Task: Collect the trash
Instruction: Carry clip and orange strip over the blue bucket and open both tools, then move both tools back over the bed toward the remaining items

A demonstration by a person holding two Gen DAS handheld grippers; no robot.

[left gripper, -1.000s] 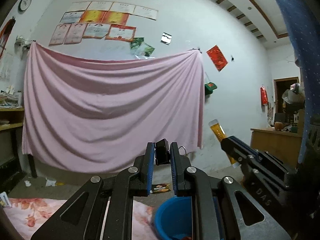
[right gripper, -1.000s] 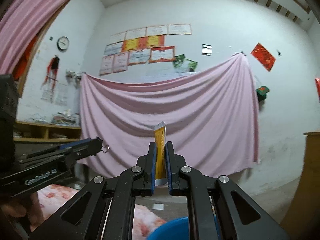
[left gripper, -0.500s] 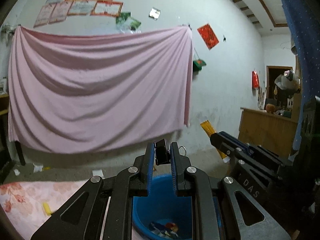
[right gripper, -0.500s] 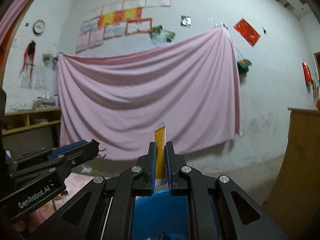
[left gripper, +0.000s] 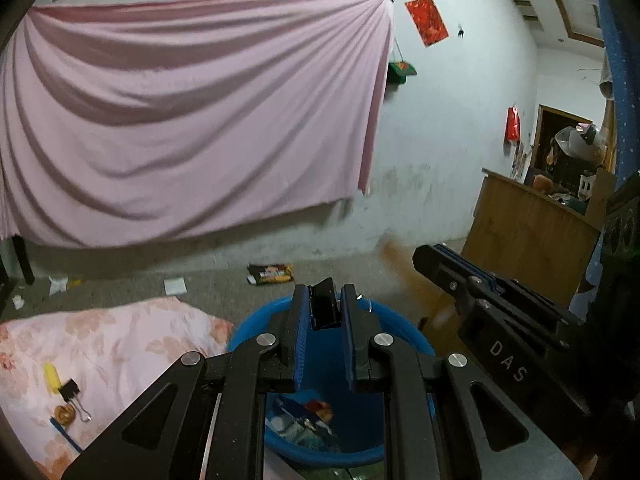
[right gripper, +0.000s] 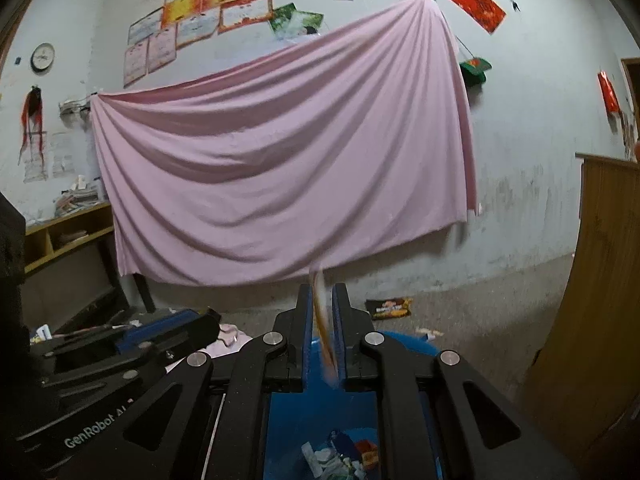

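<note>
Left wrist view, blue bin (left gripper: 256, 322) now below binder clip (left gripper: 324, 309), wall higher.

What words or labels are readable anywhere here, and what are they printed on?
"DAS": on the right tool, seen from the left wrist.
"GenRobot.AI", partly cut off: on the left tool, seen from the right wrist.
Wall certificates, red paper, floor wrapper: too blurred to read.
</note>
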